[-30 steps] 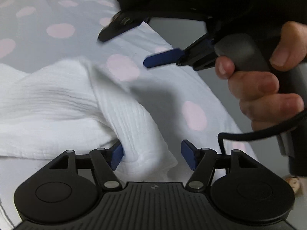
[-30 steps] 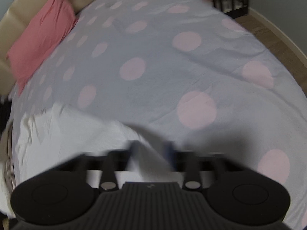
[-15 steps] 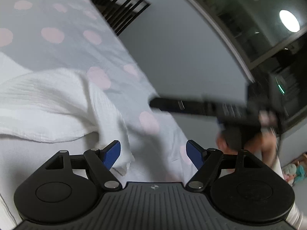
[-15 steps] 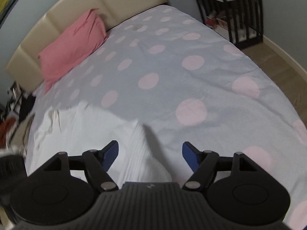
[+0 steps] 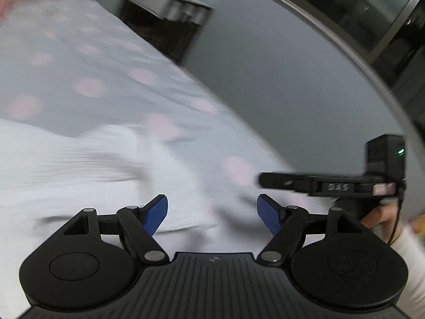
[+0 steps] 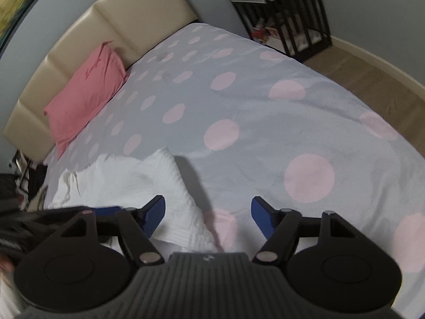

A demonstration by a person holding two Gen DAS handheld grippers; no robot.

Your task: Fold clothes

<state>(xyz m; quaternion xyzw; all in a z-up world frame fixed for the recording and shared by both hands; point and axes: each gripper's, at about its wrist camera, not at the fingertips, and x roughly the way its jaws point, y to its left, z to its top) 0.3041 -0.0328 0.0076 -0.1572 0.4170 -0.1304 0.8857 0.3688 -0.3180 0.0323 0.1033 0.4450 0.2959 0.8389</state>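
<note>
Plainly both grippers stand clear: left gripper (image 5: 212, 214) and right gripper (image 6: 208, 216) each have jaws spread wide with nothing between them, likely so the cloth can settle after a fold. One white garment (image 6: 138, 183) lies partly folded at lower left of the right view, on the bed (image 6: 265, 122). Beyond it, one pink pillow (image 6: 85, 95) leans at the headboard (image 6: 111, 26), upper left; one shelf (image 6: 281, 13) stands upper right.

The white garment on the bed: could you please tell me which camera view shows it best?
The right wrist view: the white garment is sharp there, its ribbed folded edge and bunched far end lying on the dotted bedspread. The left wrist view shows the same garment smeared by motion blur, cropped at the frame's left edge.
</note>
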